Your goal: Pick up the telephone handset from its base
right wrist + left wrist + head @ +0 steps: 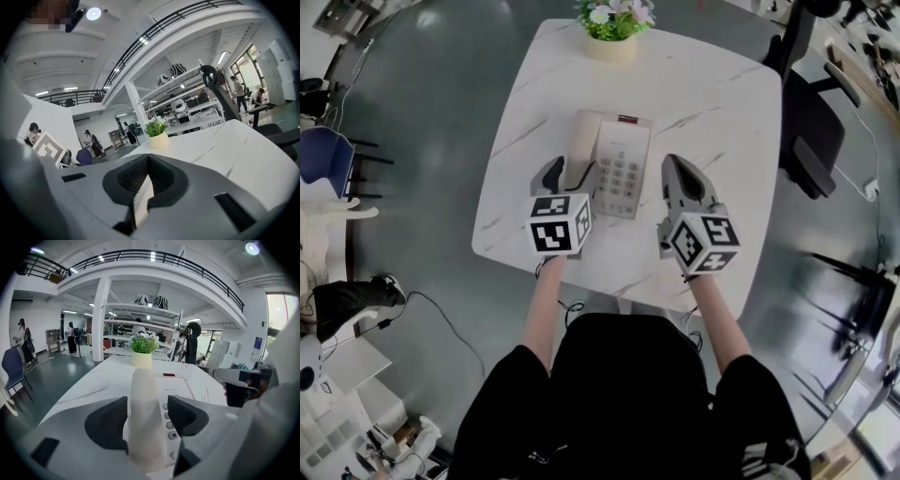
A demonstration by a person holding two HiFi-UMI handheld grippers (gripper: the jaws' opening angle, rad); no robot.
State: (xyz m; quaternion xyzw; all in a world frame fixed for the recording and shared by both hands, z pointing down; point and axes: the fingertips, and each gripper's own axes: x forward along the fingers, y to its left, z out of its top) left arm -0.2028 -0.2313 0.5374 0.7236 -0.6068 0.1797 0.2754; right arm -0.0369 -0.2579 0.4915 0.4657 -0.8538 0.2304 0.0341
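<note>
Cream plastic, the telephone handset (579, 150) lay in its cradle on the left side of the telephone base (623, 173), on the white marble tabletop (712, 112). The left tongs (569, 178) stood wide open astride the handset's near end, one pad (110, 420) on each side. The left pad perhaps brushed it, though that was hard to judge. The right tongs (680, 180) were just right of the base, jaws closed together on nothing.

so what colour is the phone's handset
Cream. The long plastic telephone handset shows best in the left gripper view.
</note>
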